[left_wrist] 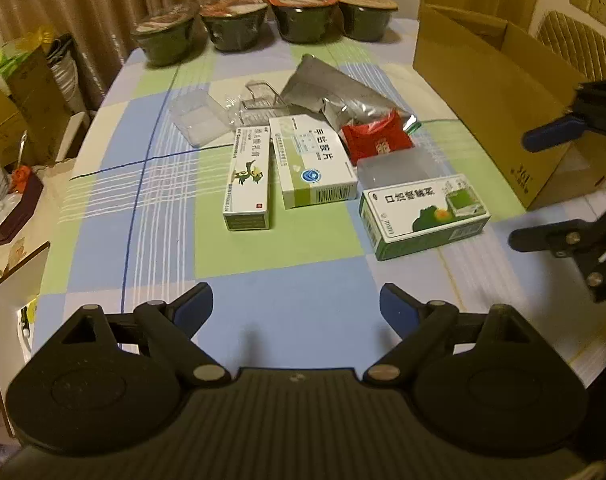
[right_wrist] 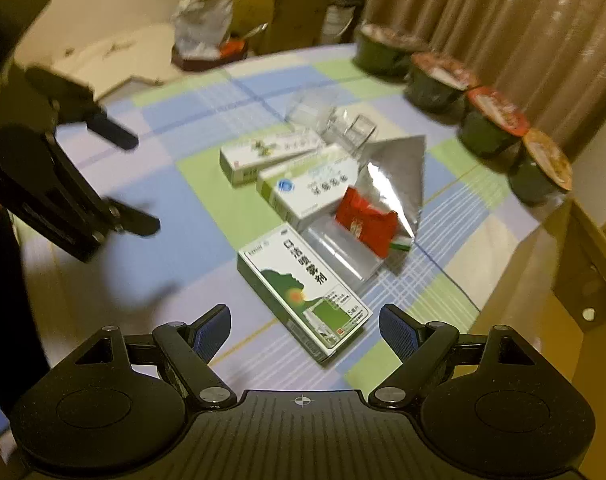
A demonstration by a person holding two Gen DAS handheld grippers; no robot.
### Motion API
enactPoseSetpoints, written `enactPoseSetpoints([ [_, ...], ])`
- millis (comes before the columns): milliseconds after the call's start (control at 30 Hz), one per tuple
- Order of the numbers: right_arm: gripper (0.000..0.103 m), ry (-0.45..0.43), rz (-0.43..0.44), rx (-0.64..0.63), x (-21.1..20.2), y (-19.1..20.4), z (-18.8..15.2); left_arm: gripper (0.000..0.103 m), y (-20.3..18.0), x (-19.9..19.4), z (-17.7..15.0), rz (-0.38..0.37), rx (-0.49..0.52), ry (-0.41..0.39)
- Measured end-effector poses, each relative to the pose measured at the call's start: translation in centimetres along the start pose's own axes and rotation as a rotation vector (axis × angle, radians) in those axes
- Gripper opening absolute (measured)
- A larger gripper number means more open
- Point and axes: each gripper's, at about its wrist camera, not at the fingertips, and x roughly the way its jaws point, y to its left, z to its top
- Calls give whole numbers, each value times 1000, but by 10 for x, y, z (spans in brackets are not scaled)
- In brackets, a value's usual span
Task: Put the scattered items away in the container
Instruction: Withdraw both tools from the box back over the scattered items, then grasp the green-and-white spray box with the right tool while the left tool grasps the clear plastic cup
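Observation:
Scattered on the checked tablecloth [left_wrist: 263,256] are a narrow white-green box [left_wrist: 247,180], a wider white-green box [left_wrist: 311,160], a green carton [left_wrist: 423,216], a red packet [left_wrist: 377,140], a silver foil pouch [left_wrist: 335,92] and clear plastic trays [left_wrist: 201,120]. The open cardboard box [left_wrist: 491,88] stands at the right. My left gripper [left_wrist: 297,308] is open and empty, short of the boxes. My right gripper [right_wrist: 303,320] is open, its fingertips either side of the near end of the green carton [right_wrist: 303,284], not closed on it. The cardboard box [right_wrist: 563,320] is to its right.
Several lidded instant-noodle bowls [left_wrist: 235,20] line the table's far edge before a curtain. Bags, cartons and a dark tray [left_wrist: 11,216] crowd the floor and side surface left of the table. The right gripper [left_wrist: 543,184] hangs in front of the cardboard box.

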Motion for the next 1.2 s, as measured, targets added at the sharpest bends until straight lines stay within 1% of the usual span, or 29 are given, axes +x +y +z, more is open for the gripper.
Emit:
enactPoseSetpoints([
  [100,87,38,5,-19,24,-7,4,88,2,11,6,-14,33,14],
  [200,87,67,13,-34,43,-14,9,88,2,22,12,-33,70,8],
  [333,87,95,24,-51,67,-20,15,88,3,37,14,-60,103,22],
  [467,86,140,54,-35,87,-24,17,88,4,50,13,-81,110,34],
  [533,86,151,59,-17,88,-23,17,88,4,53,14,-81,114,34],
  [567,83,163,72,-4,87,-23,16,88,4,54,15,-86,110,30],
  [600,75,174,88,9,85,-22,16,89,5,56,15,-95,102,29],
  [700,73,203,132,16,76,-15,13,89,7,60,18,-108,92,27],
  [767,73,197,150,-12,72,-8,10,89,6,61,19,-113,101,26],
  [833,73,170,148,-38,71,-3,9,89,4,61,19,-121,119,22],
  [900,73,146,146,-32,74,-3,12,89,2,61,20,-126,147,18],
  [1033,72,132,147,-16,82,-4,20,89,-2,58,18,-123,209,24],
  [1067,60,138,146,-14,83,-5,20,89,-2,58,18,-127,220,25],
  [1200,58,138,139,43,72,-9,12,89,-6,56,19,-145,277,16],
])
